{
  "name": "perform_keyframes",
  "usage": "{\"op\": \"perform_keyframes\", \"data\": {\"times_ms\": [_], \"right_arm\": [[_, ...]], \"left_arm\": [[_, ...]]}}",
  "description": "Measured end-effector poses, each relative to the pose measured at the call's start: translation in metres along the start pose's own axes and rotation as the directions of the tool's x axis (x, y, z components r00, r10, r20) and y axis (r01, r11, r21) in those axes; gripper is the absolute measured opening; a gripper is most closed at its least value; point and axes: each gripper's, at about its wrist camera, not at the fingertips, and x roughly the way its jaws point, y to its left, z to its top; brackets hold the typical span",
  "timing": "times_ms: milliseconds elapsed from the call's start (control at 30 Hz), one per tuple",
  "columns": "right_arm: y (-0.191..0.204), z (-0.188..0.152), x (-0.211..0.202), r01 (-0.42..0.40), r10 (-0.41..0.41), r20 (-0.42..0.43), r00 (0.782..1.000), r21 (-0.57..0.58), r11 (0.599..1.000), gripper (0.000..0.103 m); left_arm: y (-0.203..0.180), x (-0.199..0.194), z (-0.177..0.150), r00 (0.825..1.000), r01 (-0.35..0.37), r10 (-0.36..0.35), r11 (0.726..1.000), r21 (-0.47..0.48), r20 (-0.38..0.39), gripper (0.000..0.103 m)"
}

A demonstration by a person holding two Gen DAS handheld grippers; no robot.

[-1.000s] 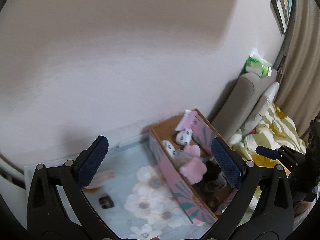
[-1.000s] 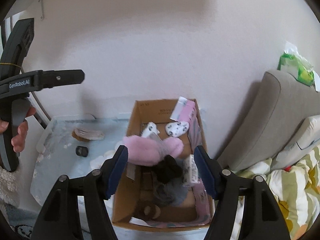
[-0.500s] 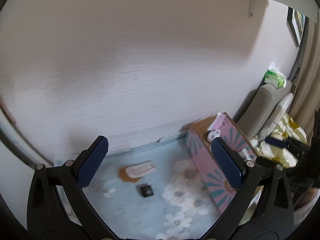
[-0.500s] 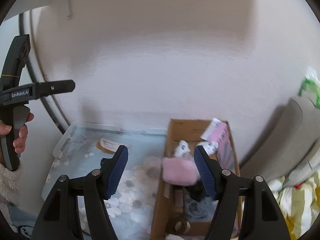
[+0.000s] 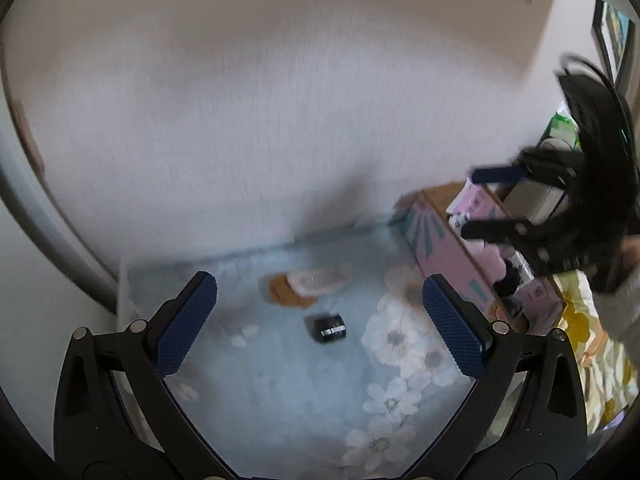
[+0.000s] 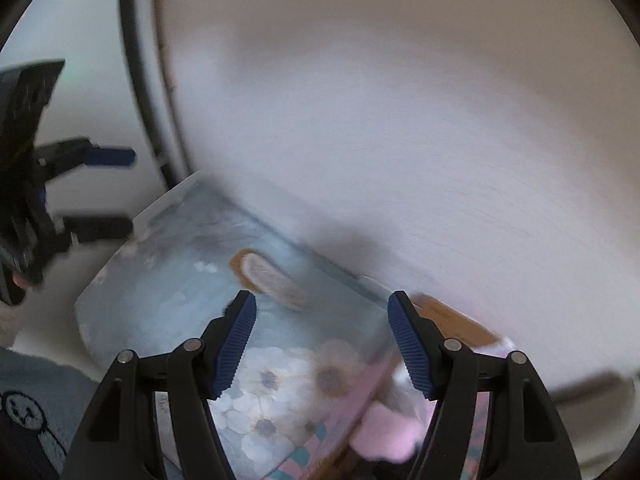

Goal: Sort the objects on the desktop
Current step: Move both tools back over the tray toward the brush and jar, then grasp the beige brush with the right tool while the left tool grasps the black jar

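On the blue floral tabletop (image 5: 280,380) lie a small black cylinder (image 5: 329,327) and a clear oblong piece on a brown pad (image 5: 316,282). My left gripper (image 5: 318,284) hovers open above them, with nothing between its fingers. A pink patterned cardboard box (image 5: 452,256) of soft toys stands at the table's right end. My right gripper (image 6: 322,300) is open and empty, tilted over the tabletop (image 6: 180,292) just short of the clear piece (image 6: 272,276), with the box (image 6: 352,420) and a pink fluffy toy (image 6: 384,432) at its lower right. The cylinder is hidden in the right wrist view.
A white wall runs right behind the table. A dark curved bar (image 5: 60,240) stands at the left. Yellow floral bedding (image 5: 580,320) and a green packet (image 5: 564,124) lie beyond the box. A grey rug (image 6: 24,412) lies below the table's left edge.
Both grippers swung left, away from the box and over the open tabletop. The right one rolled, so its view now tilts. The left one came closer to the cylinder. Both stayed open.
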Motion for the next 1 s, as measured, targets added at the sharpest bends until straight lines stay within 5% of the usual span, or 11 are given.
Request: {"op": "perform_keyframes", "data": {"times_ms": [200,367,667,867,1000], "right_arm": [[0.004,0.019,0.066,-0.198,0.190,-0.070,0.979,-0.140,0.970,0.064],[0.021,0.029,0.126,-0.345,0.303,-0.180,0.936,-0.290,0.893,0.064],[0.046,0.037,0.197,-0.497,0.335,-0.393,0.856,-0.452,0.741,0.064],[0.056,0.033,0.223,-0.538,0.342,-0.436,0.833,-0.491,0.685,0.055],[0.061,0.030,0.233,-0.585,0.364,-0.479,0.799,-0.477,0.656,0.034]], "left_arm": [[-0.010,0.045,-0.042,1.000,-0.006,0.006,0.999,-0.036,-0.001,0.102],[-0.012,0.094,-0.073,1.000,-0.015,0.015,0.995,-0.096,-0.004,0.098],[-0.012,0.153,-0.091,0.997,-0.065,0.059,0.991,-0.114,-0.054,0.092],[-0.009,0.169,-0.093,0.995,-0.068,0.060,0.992,-0.110,-0.081,0.068],[-0.009,0.174,-0.097,0.994,-0.056,0.044,0.992,-0.110,-0.101,0.044]]}}
